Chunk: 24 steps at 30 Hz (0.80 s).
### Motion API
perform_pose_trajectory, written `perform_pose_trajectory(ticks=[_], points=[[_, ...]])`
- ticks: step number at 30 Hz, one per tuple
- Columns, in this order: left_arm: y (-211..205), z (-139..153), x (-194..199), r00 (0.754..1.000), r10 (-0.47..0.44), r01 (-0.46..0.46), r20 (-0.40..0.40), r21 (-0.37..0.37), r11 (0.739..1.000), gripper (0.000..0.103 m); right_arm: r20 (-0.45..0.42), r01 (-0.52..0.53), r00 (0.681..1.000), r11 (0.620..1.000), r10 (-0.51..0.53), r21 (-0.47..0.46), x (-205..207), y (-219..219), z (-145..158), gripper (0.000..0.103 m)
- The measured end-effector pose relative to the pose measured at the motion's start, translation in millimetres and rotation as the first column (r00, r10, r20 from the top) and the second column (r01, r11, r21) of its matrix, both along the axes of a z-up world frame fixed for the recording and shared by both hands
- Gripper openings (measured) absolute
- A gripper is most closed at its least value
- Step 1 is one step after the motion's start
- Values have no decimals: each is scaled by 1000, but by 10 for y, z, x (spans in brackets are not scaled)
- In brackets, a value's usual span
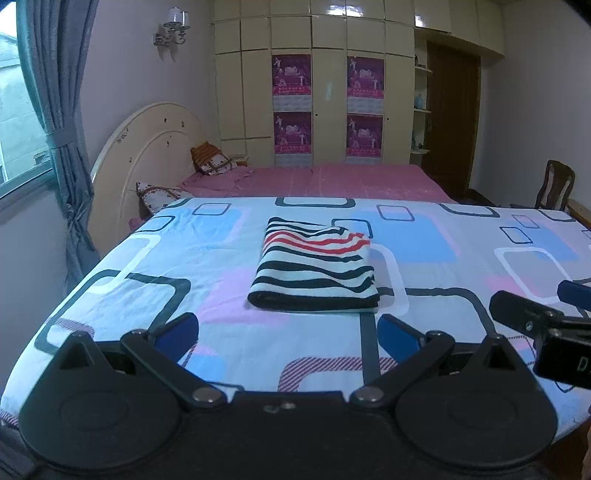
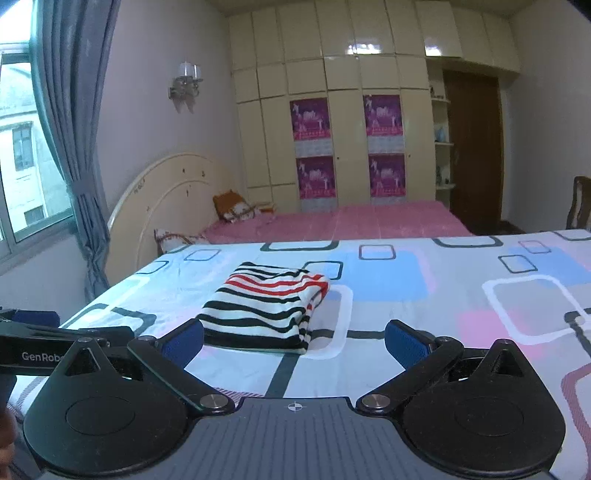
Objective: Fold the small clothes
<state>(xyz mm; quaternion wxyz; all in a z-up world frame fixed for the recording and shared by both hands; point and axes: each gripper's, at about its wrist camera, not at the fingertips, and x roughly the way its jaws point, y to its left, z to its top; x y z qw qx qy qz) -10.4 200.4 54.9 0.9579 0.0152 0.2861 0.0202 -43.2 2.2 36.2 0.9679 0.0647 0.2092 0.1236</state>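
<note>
Walls: pale pink (image 1: 147, 81), plain.
Wall lamp: twin shades (image 1: 176, 23), unlit.
Window: left side (image 1: 18, 110), daylight; grey-blue curtain (image 1: 62, 122) tied back.
Wardrobe: cream, floor to ceiling (image 1: 332, 74); four purple posters (image 1: 291, 75).
Door: dark wood (image 1: 452, 110).
Bed: pink sheet (image 1: 332, 181), arched cream headboard (image 1: 147, 147).
Chair: dark wood (image 1: 556, 184), right.

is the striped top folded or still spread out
Folded: the striped top lies as a compact rectangle on the patterned sheet, stacked layers showing at its near edge.

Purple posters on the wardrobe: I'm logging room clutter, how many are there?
4, in two columns on the wardrobe doors: upper left, lower left, upper right, lower right. None looks hidden.
</note>
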Motion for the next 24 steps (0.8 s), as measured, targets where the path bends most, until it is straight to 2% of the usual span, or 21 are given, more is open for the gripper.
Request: perform_pose_trajectory(ticks=[12, 24], points=[[1, 14, -297, 1000, 10, -10, 6, 3, 1000, 103, 28, -12, 1000, 1000, 12, -4, -270, 16, 43, 103], [14, 19, -353, 1000, 13, -13, 10, 5, 1000, 103, 45, -17, 999, 1000, 17, -4, -299, 23, 51, 103]])
